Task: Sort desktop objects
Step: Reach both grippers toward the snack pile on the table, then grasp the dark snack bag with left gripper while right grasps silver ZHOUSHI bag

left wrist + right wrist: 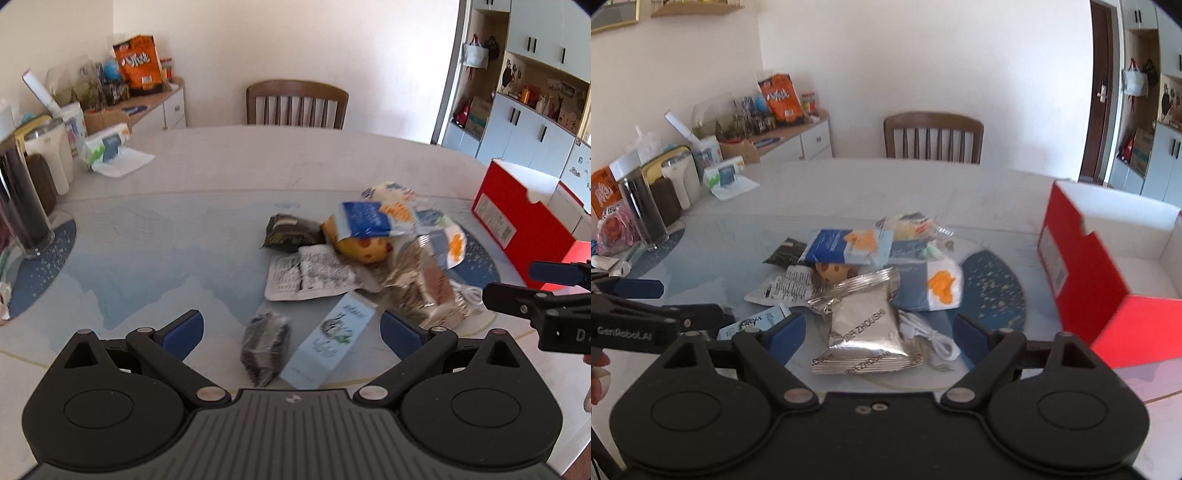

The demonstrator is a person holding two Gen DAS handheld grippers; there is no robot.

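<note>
A pile of snack packets lies on the table. In the left wrist view my left gripper point(291, 330) is open, above a light blue carton point(327, 345) and a dark packet point(264, 347). Behind them lie a printed white packet point(314, 275), a yellow ball point(364, 247) and a blue-and-white bag point(364, 219). In the right wrist view my right gripper point(879, 332) is open over a silver foil packet point(864, 328), with a white cable point(932, 338) beside it. The red box point(1082, 266) stands open at the right. The right gripper also shows at the right edge of the left wrist view point(535, 291).
A wooden chair point(297, 103) stands behind the table point(221, 162). Jars, a dark bottle point(20, 206) and a tissue pack point(105, 146) crowd the left edge. A sideboard with an orange bag point(138, 62) stands by the wall. Cupboards point(535, 122) are at the right.
</note>
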